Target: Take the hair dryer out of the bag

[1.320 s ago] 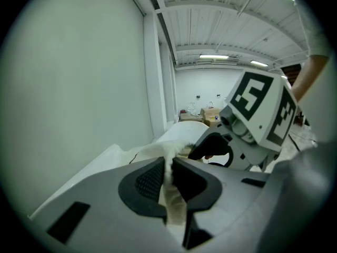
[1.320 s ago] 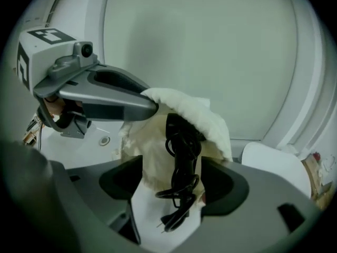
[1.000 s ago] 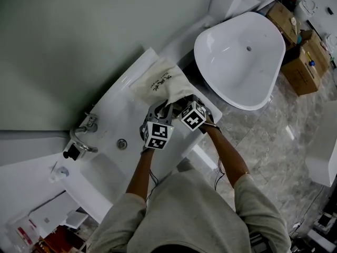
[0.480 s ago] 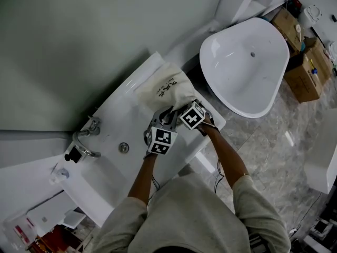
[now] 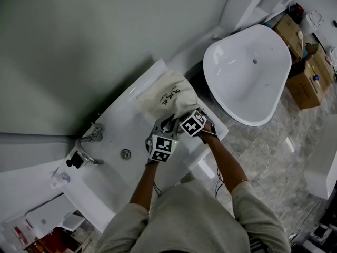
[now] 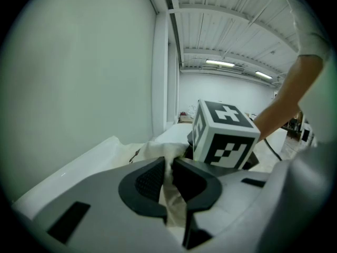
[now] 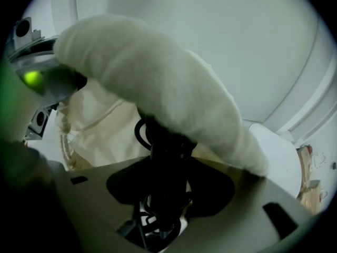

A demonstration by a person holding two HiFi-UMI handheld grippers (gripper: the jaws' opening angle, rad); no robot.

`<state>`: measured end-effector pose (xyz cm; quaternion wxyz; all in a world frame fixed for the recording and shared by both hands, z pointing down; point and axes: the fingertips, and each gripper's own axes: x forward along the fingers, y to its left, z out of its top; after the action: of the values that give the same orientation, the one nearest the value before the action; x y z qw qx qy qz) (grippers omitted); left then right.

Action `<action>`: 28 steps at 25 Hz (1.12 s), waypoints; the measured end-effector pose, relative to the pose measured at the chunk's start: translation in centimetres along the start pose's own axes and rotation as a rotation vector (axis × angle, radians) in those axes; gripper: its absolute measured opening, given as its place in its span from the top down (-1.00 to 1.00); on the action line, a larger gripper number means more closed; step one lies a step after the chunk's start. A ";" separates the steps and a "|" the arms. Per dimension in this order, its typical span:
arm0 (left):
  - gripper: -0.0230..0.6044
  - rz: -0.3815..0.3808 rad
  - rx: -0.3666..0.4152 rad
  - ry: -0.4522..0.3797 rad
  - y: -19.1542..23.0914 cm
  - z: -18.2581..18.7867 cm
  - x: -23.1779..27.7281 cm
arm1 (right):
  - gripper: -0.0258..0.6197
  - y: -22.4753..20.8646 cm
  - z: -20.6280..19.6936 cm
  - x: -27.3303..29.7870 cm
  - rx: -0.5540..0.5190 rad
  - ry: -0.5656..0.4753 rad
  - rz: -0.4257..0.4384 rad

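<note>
A cream cloth drawstring bag [image 5: 169, 96] with dark print lies on the white counter [image 5: 131, 117]. My left gripper [image 5: 162, 125] is shut on the bag's rim cloth [image 6: 175, 202], which hangs pinched between its pads, and holds the mouth up. My right gripper [image 5: 179, 119] points steeply down into the bag's mouth. Its jaws have just been closing, and the black hair dryer [image 7: 163, 141] with its coiled cord [image 7: 157, 215] stands between them. The pads lie against its sides. The bag's upper lip [image 7: 158, 73] arches over the dryer and hides most of it.
A chrome faucet [image 5: 87, 144] and a sink drain [image 5: 125, 153] lie left of the grippers on the counter. A white freestanding tub [image 5: 247, 73] stands to the right. Cardboard boxes [image 5: 308, 75] sit on the marble floor beyond it. A wall runs behind the counter.
The right gripper has sunk a little deeper into the bag's mouth. The left gripper keeps its pinch on the rim and has hardly moved. The whole view has drifted slightly.
</note>
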<state>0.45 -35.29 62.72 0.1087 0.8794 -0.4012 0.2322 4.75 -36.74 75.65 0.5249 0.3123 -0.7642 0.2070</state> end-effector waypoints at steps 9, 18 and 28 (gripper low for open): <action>0.78 0.005 -0.002 0.004 0.1 -0.1 0.0 | 0.35 0.2 -0.3 -0.5 -0.068 -0.002 0.010; 0.78 0.016 -0.011 0.011 0.6 -0.4 0.1 | 0.35 1.1 -3.5 -2.6 -0.159 0.017 0.019; 0.78 0.020 0.009 0.017 0.5 -0.4 -0.1 | 0.36 1.7 -5.5 -4.4 -0.227 0.014 0.008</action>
<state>-0.12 -35.36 63.05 0.1059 0.8738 -0.4078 0.2427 8.36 -30.79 73.62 0.5614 0.2464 -0.7803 0.1235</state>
